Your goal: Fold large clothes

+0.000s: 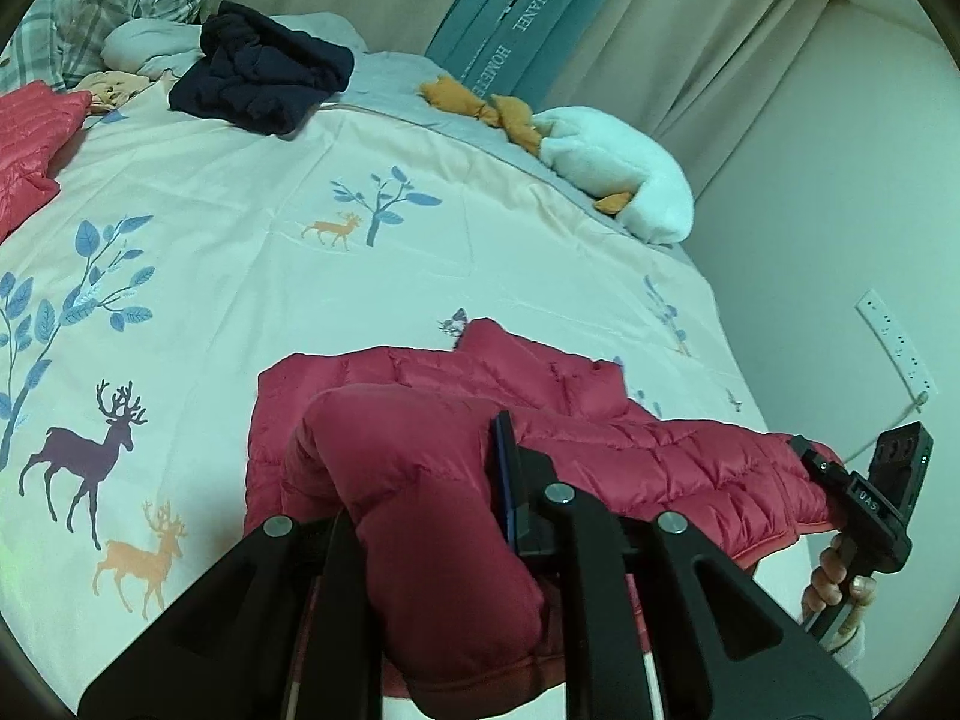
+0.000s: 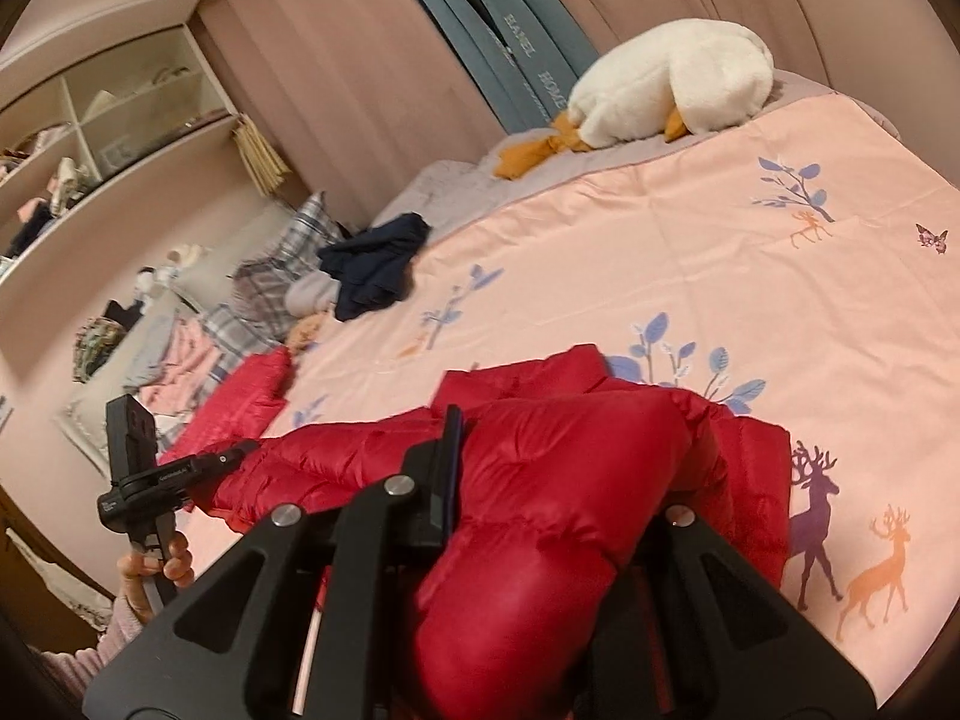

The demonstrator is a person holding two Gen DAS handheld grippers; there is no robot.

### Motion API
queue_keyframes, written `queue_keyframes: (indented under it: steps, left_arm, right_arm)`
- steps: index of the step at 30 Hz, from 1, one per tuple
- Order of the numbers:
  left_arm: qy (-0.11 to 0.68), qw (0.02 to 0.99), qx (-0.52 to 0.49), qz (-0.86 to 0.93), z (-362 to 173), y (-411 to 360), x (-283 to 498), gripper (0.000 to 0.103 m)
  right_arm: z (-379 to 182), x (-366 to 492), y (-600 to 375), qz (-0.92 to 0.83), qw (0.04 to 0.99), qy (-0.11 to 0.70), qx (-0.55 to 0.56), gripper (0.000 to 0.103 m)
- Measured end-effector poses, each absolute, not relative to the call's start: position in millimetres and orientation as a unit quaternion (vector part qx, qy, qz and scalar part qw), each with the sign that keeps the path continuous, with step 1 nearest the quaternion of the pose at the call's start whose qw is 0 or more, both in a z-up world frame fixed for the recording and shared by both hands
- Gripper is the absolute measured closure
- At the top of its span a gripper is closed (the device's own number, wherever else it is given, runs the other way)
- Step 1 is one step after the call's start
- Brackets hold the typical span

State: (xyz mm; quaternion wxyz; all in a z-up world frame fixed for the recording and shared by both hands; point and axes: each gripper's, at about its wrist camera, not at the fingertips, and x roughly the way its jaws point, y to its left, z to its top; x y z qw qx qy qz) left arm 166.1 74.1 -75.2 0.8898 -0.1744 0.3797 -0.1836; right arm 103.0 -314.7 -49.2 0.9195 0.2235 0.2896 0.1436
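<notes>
1. left gripper: clenched on a puffy fold of the red jacket, fabric bulging between the two fingers.
2. right gripper: likewise clamped on a thick fold of the jacket.
3. the jacket lies at the near edge of the bed, on the pink quilt, strung between both grippers.
4. a hand grips the right tool's handle at the bed edge.
5. a navy garment lies crumpled further up the quilt, well apart from the jacket.
6. a white plush goose rests at the far side of the bed.
</notes>
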Motion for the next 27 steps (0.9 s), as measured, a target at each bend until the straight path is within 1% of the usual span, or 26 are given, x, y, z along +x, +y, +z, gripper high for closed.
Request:
queue_keyframes:
  steps: [8,27]
  left_arm:
    - [0.391,0.890,-0.164,-0.169,-81,65,187,0.090]
    - [0.417,0.880,-0.167,-0.155,-99,59,224,0.088]
  right_arm:
    - [-66,133,-321,0.119,0.914,0.309,0.235,0.089]
    - [-92,169,-329,0.090,0.904,0.335,0.250,0.089]
